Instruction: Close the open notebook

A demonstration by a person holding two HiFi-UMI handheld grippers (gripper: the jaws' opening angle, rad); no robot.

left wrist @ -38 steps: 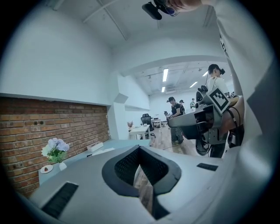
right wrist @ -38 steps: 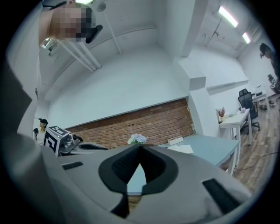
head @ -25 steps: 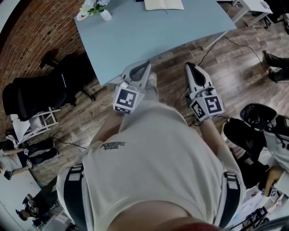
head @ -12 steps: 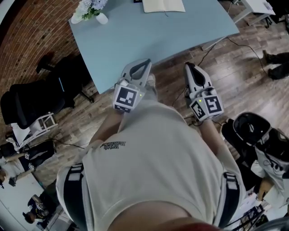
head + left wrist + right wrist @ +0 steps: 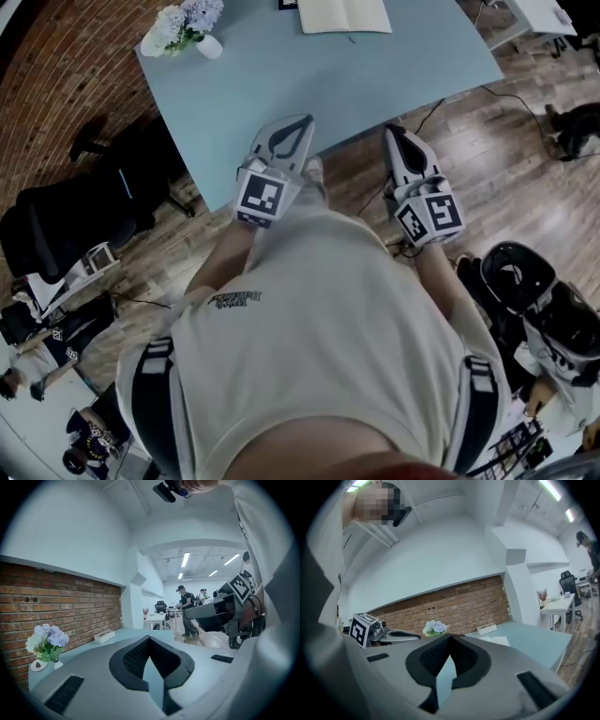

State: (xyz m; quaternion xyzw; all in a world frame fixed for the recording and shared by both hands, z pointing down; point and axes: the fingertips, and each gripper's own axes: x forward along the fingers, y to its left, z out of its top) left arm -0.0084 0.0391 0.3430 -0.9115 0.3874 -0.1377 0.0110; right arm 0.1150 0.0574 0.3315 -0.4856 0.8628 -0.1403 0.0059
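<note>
- The left claw has its jaws together with nothing between them. Its own view shows the dark pads meeting at the tips.
- The right claw is the same: jaws closed and empty, as its view shows.
- In the head view both claws sit side by side at the near edge of the pale blue counter. They point across it.
- The open notebook lies flat at the far side of the counter, well apart from both claws. The task looks not yet begun.
- Risk: it is a long reach over the counter, and leaning in could spoil the aim at the cover's edge.
- Risk: a closed claw pushing at a flat page may slide the notebook toward the far edge instead of lifting the page. I judge the jaws should part first, or a tip should get under the cover.
- The vase of flowers stands at the far left corner, clear of a straight reach.
- Only the head view shows how far apart the claws and the notebook are, though its top edge cuts the notebook off.
- Only the right gripper view shows the notebook low and flat, with a white box beyond it.
- The left gripper view shows no notebook, but it does show the right claw, the flowers and people farther back in the room.
</note>
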